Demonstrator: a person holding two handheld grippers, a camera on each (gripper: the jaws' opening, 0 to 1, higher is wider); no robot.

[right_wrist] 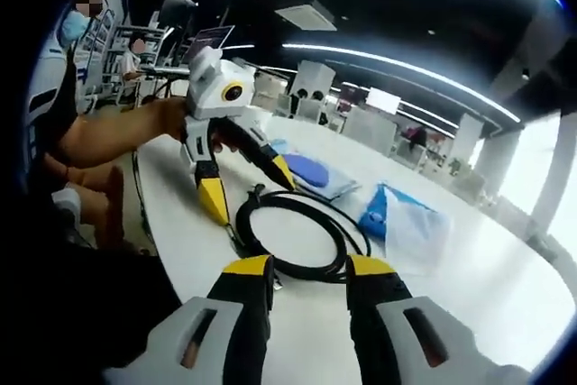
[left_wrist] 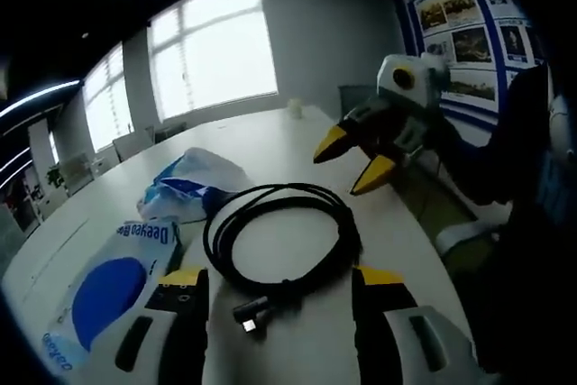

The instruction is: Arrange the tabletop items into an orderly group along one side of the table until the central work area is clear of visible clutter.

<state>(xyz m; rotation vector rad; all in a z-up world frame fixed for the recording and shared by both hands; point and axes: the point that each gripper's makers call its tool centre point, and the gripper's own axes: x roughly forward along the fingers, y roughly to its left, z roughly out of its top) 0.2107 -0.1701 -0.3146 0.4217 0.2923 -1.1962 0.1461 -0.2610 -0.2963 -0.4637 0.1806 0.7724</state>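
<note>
Both grippers hang above a white table (left_wrist: 297, 132) with their jaws spread and nothing between them. Seen in the left gripper view, the left gripper (left_wrist: 281, 288) has its two yellow-tipped jaws standing apart at the bottom, straddling the near edge of a coiled black cable (left_wrist: 281, 239) that lies flat on the table; the cable's plug end (left_wrist: 254, 317) points toward the camera between the jaws, and whether the tips touch the table cannot be told. Across the coil, the right gripper (left_wrist: 354, 164) comes in from the right, raised off the table, its yellow tips parted and aimed down toward the cable. Just left of the coil lies a flat white packet with a blue circle (left_wrist: 99, 299), and beyond it a crumpled blue and white plastic bag (left_wrist: 194, 185), touching or nearly touching the cable's far-left edge. In the right gripper view, the right gripper (right_wrist: 308, 281) shows its own jaws apart over the near rim of the cable (right_wrist: 293, 233), while the left gripper (right_wrist: 245, 187), held by a hand (right_wrist: 167, 119), hovers on the far side with jaws open. The packet (right_wrist: 315, 173) and the bag (right_wrist: 401, 223) sit beyond the coil.
</note>
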